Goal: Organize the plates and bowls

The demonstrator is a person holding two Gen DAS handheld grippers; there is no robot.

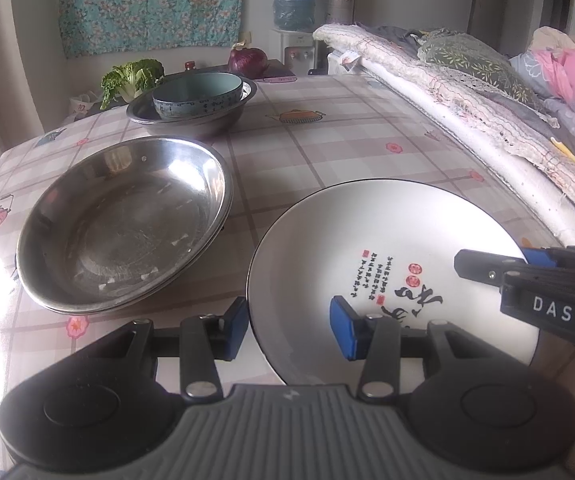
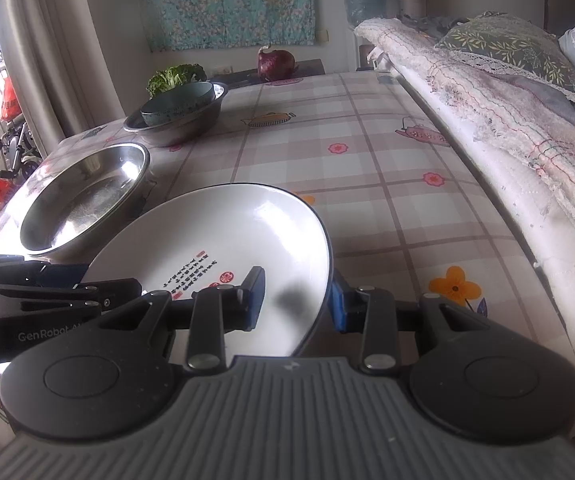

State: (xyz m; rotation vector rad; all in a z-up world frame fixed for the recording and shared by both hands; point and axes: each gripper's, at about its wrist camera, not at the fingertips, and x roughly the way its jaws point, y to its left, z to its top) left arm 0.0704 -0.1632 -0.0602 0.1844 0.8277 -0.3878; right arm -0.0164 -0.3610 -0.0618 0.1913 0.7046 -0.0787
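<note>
Presently both the left gripper [image 1: 291, 330] and right gripper [image 2: 297, 300] are straddling opposite rims of the white plate [image 1: 367, 232], pad contact unclear, its writing facing up, beside the steel basin [image 1: 127, 224], open counter [image 2: 367, 152] lying beyond.

The plate's [image 1: 367, 240] near rim is hidden behind the left claw's [image 1: 289, 330] body, and its printed writing is too small to read. On the plate's far right, the right claw [image 1: 535, 258] is cut off by the picture's edge. Beyond the plate, the steel bowl [image 1: 127, 224] hides a second rim beneath it. A bright glare whites out the tabletop [image 1: 347, 132] left of the bowl.
</note>
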